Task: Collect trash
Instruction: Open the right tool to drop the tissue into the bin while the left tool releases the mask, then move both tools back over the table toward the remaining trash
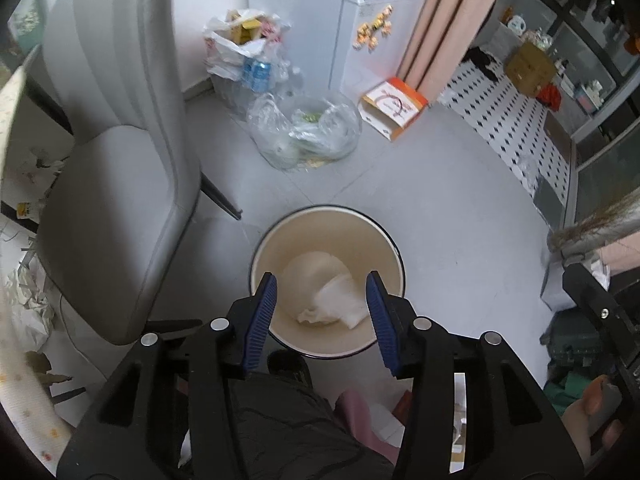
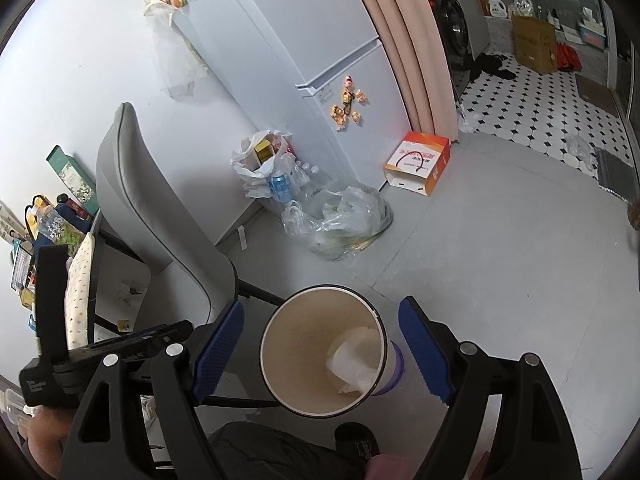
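A round cream trash bin (image 1: 280, 240) with a dark rim stands on the grey floor, and crumpled white paper (image 1: 338, 300) lies at its bottom. My left gripper (image 1: 322, 288) hovers open and empty right above the bin. In the right wrist view the same bin (image 2: 296, 352) holds the white paper (image 2: 354, 360). My right gripper (image 2: 320, 320) is open and empty above it, its blue pads (image 2: 218, 340) on either side of the rim. The left gripper body shows at the left of that view.
A grey chair (image 1: 116, 184) stands left of the bin. Clear plastic bags of rubbish (image 1: 308, 132) and a white bag of cartons (image 1: 240, 48) lie by the white fridge (image 2: 340, 80). An orange-and-white paper bag (image 1: 394, 108) lies on the floor. A cluttered table edge (image 1: 16, 240) shows at the left.
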`<control>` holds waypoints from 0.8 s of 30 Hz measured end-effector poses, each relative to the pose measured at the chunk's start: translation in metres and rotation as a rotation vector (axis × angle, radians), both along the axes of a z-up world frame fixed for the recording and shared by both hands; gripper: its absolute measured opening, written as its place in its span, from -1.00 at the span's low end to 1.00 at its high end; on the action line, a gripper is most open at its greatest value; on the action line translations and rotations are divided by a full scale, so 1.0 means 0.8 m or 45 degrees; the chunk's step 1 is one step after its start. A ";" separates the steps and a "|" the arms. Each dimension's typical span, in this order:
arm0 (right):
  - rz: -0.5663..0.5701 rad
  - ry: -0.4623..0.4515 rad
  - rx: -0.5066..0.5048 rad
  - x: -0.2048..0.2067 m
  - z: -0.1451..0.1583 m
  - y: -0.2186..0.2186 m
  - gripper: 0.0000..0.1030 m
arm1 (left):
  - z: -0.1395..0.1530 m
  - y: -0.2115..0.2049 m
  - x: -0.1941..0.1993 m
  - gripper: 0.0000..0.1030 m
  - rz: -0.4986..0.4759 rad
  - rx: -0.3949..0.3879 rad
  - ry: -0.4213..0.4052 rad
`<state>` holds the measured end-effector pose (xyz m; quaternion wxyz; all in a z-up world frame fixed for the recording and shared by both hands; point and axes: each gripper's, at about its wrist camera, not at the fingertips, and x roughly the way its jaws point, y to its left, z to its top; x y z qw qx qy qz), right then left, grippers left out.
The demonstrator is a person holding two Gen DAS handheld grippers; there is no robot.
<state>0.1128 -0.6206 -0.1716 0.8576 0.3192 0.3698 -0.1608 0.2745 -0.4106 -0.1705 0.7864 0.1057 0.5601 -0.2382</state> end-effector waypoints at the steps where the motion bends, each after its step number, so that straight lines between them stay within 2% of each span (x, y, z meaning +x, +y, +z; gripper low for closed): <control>1: 0.004 -0.006 -0.004 0.000 0.006 0.005 0.54 | 0.009 0.009 -0.001 -0.06 0.015 -0.010 -0.017; 5: 0.035 -0.045 -0.033 0.004 0.024 0.025 0.77 | 0.044 0.048 -0.001 0.35 0.097 -0.067 -0.090; 7: 0.069 -0.074 -0.047 0.009 0.036 0.040 0.84 | 0.061 0.069 -0.004 0.46 0.131 -0.103 -0.124; 9: 0.107 -0.089 -0.066 0.014 0.046 0.057 0.85 | 0.075 0.091 -0.008 0.51 0.163 -0.132 -0.155; 11: 0.156 -0.101 -0.086 0.021 0.058 0.078 0.85 | 0.091 0.115 -0.013 0.71 0.208 -0.167 -0.193; 13: 0.191 -0.118 -0.112 0.027 0.070 0.100 0.85 | 0.107 0.140 -0.020 0.82 0.257 -0.200 -0.241; 18: 0.233 -0.155 -0.223 0.033 0.110 0.150 0.85 | 0.141 0.196 -0.037 0.86 0.339 -0.259 -0.317; 24: 0.237 -0.177 -0.342 0.034 0.156 0.201 0.85 | 0.177 0.269 -0.061 0.88 0.503 -0.327 -0.421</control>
